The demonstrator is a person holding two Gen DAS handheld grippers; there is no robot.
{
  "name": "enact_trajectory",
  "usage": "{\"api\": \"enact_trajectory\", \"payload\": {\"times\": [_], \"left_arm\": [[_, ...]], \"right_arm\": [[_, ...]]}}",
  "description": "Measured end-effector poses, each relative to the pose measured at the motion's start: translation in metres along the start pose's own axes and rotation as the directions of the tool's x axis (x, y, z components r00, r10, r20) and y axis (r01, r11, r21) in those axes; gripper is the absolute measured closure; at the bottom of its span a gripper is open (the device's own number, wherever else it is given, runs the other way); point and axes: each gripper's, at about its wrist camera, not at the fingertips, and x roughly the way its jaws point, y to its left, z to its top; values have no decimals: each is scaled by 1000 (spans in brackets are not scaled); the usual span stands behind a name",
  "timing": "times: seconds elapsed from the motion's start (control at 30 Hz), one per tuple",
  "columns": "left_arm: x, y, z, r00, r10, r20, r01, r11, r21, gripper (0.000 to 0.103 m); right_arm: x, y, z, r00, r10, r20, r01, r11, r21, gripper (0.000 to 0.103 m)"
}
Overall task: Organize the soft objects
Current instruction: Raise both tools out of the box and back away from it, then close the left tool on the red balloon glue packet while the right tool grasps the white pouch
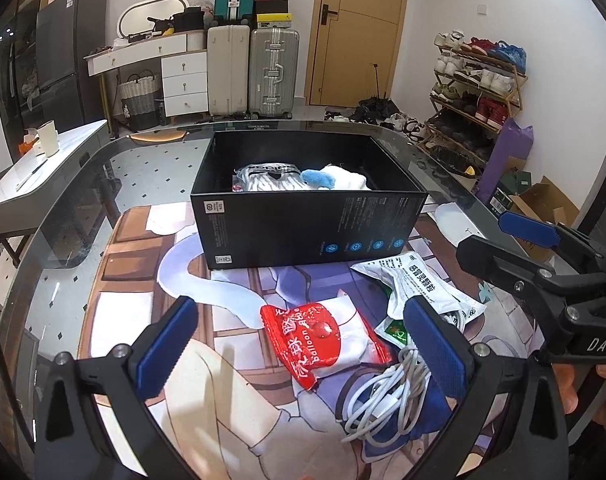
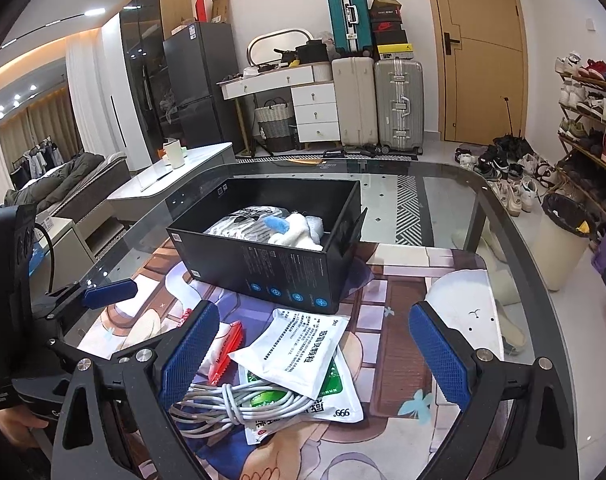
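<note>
A black box (image 1: 303,236) (image 2: 279,268) stands on the printed mat and holds a striped pouch (image 1: 269,178), a blue plush (image 1: 318,179) (image 2: 277,224) and white cloth (image 2: 299,236). In front of it lie a red balloon packet (image 1: 315,340) (image 2: 225,354), white medicine sachets (image 1: 419,284) (image 2: 299,354) and a coiled white cable (image 1: 387,392) (image 2: 239,400). My left gripper (image 1: 303,356) is open just above the red packet. My right gripper (image 2: 315,356) is open over the sachets and cable. Each gripper shows at the edge of the other's view.
The mat (image 1: 151,304) lies on a glass table (image 2: 443,184). A white side table (image 1: 43,168) with a cup stands to the left. Suitcases (image 1: 251,72), a shoe rack (image 1: 479,80) and a bin (image 2: 563,236) are beyond the table. A hand (image 1: 575,376) holds the right gripper.
</note>
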Motion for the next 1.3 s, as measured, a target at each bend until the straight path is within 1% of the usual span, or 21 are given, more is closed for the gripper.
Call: {"api": "enact_trajectory", "payload": {"times": [0.4, 0.63, 0.8, 0.87, 0.9, 0.97, 1.03, 1.17, 1.3], "left_arm": [[20, -7, -2, 997, -3, -75, 3, 1000, 0, 0], [28, -7, -2, 995, 6, -98, -5, 1000, 1, 2], [36, -6, -5, 992, 18, -126, -18, 1000, -1, 14], [39, -5, -5, 990, 19, -143, -20, 1000, -8, 22], [41, -4, -5, 989, 13, -149, -16, 1000, -18, 24], [41, -1, -4, 989, 8, -147, -13, 999, -32, 32], [42, 0, -3, 989, 7, -145, -13, 999, -36, 35], [41, 2, -2, 990, 3, -140, -9, 999, -40, 46], [40, 4, -2, 991, -2, -137, -4, 999, -45, 49]], "right_arm": [[1, -10, -3, 1000, -7, -1, 7, 1000, 18, 6], [6, -11, -5, 1000, -5, -8, 5, 1000, 16, 6], [7, -12, -5, 1000, -5, -8, 5, 1000, 16, 6], [7, -12, -5, 1000, -6, -7, 6, 1000, 17, 6], [8, -12, -5, 1000, -6, -8, 6, 1000, 18, 6], [10, -12, -5, 1000, -6, -11, 7, 1000, 18, 6], [12, -13, -6, 1000, -6, -13, 6, 1000, 19, 6], [16, -12, -6, 1000, -5, -22, 5, 1000, 20, 6], [20, -10, -6, 999, 6, -39, -5, 1000, 26, 6]]}}
